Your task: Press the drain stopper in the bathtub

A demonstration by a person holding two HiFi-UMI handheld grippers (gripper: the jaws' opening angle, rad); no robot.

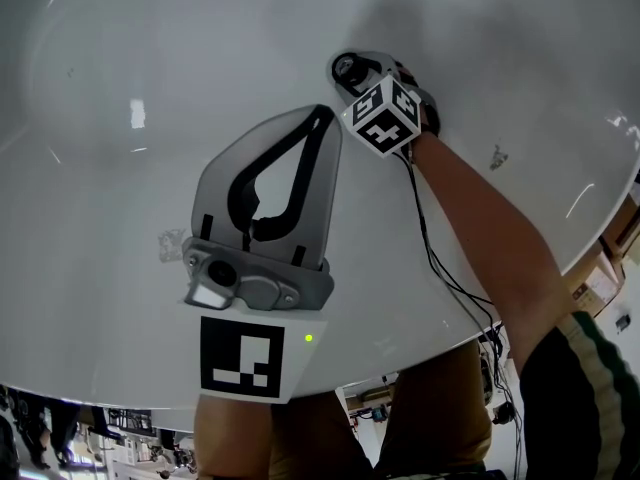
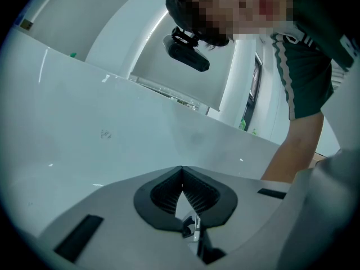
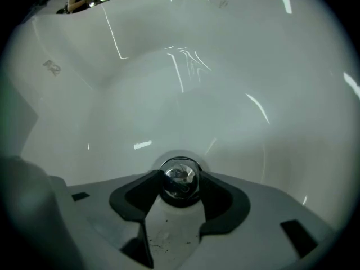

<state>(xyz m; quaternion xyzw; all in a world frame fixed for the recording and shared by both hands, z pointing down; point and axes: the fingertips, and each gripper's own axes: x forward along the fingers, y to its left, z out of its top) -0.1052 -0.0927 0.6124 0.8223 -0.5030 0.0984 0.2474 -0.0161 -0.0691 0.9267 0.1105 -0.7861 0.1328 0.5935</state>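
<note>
Under the head camera, the white bathtub (image 1: pixel 110 58) curves wide and smooth around both tongs, rim near the person's legs

Left gripper view: left tongs (image 2: pixel 181 172) pressed together, empty

Right gripper view: right tongs (image 3: pixel 180 182) spread, shiny domed drain stopper (image 3: pixel 179 173) between their tips, on the tub floor

The left gripper (image 1: pixel 323 118) is hovering nearly level over the middle of the bathtub (image 1: pixel 110 218). Its jaws are closed tip to tip and are holding nothing. The bare right forearm (image 1: pixel 480 238) is reaching in across the near rim. The right hand (image 1: pixel 426 111) is aiming the right gripper (image 3: pixel 180 191) steeply down, with its marker cube (image 1: pixel 383 115) facing up. Its jaws are standing wide apart, with the drain stopper (image 3: pixel 180 176) showing in the gap between their tips.
</note>
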